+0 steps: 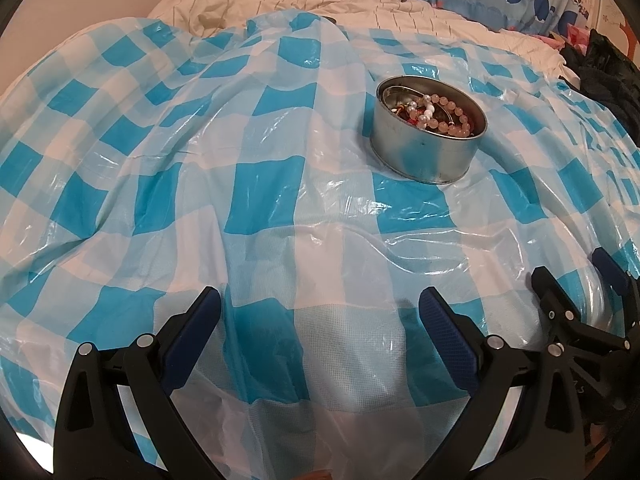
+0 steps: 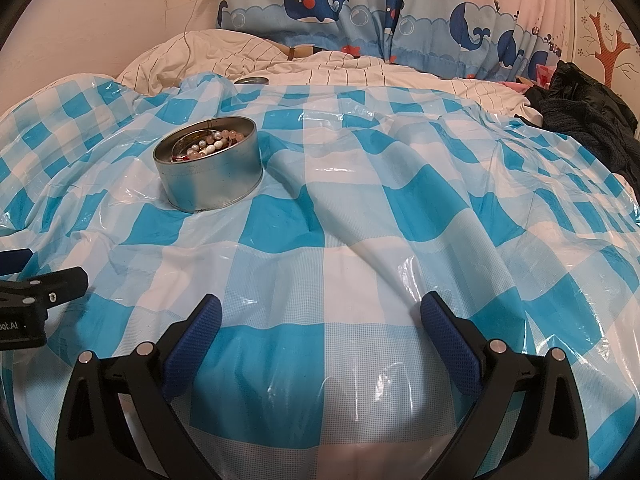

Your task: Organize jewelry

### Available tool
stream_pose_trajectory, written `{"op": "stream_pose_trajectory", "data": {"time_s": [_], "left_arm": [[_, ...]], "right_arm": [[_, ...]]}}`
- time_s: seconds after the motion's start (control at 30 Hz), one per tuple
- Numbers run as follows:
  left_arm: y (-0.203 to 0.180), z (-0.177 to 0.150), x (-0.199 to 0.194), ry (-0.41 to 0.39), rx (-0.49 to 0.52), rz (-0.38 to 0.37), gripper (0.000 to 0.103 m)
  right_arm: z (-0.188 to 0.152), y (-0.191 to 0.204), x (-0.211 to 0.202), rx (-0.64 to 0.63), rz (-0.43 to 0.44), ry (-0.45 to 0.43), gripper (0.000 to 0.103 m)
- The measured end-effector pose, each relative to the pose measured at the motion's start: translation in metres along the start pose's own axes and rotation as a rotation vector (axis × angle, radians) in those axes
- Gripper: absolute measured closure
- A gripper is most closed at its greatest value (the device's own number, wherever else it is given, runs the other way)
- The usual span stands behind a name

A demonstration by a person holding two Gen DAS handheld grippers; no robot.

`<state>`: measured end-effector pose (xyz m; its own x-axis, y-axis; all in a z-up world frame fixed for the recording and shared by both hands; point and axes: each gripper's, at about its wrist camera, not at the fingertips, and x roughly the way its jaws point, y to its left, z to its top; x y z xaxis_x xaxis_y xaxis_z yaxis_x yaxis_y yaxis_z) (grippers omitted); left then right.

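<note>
A round metal tin (image 1: 424, 152) stands on the blue-and-white checked plastic sheet (image 1: 256, 196). Inside it lie bead bracelets (image 1: 444, 114) in pink, white and red, tangled together. In the right wrist view the same tin (image 2: 210, 182) sits to the upper left, with the beads (image 2: 212, 145) showing over its rim. My left gripper (image 1: 320, 300) is open and holds nothing, low over the sheet and well short of the tin. My right gripper (image 2: 320, 306) is open too, with only the sheet between its fingers. The right gripper (image 1: 580, 304) shows at the left view's right edge.
The sheet covers a bed with a striped white duvet (image 2: 320, 68). A whale-print curtain (image 2: 380, 12) hangs behind. Dark clothing (image 2: 588, 120) is piled at the right. A small metal lid (image 2: 251, 80) lies at the sheet's far edge. A cable (image 2: 188, 28) runs from a wall socket.
</note>
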<state>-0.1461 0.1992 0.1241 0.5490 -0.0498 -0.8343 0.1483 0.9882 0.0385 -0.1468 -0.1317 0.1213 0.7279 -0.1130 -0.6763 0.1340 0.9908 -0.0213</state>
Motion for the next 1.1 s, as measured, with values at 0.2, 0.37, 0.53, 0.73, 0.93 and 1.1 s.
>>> {"op": "stream_pose_trajectory", "data": {"time_s": [0.2,0.37,0.53,0.73,0.93,1.1], "left_arm": [[-0.0003,0.0008,0.0001,0.003,0.002,0.004,0.008],[-0.0003,0.0011,0.0003,0.004,0.003,0.005,0.008],[-0.0006,0.0008,0.0004,0.005,0.002,0.005,0.008],[-0.0011,0.0019,0.0008,0.005,0.003,0.005,0.008],[-0.0006,0.0019,0.001,0.005,0.002,0.009,0.008],[0.0025,0.0026,0.0025,0.006,-0.007,0.014,0.008]], "right_arm": [[0.0,-0.0001,0.0003,0.0,0.0,0.0,0.007],[0.0,-0.0003,0.0005,0.0,0.0,0.0,0.007],[0.0002,-0.0001,0.0005,-0.001,0.0,0.0,0.007],[0.0002,-0.0002,0.0006,-0.001,0.0,0.0,0.007],[0.0003,0.0002,0.0005,-0.001,0.0,0.001,0.007],[0.0003,0.0003,0.0005,-0.001,0.0,0.001,0.007]]}}
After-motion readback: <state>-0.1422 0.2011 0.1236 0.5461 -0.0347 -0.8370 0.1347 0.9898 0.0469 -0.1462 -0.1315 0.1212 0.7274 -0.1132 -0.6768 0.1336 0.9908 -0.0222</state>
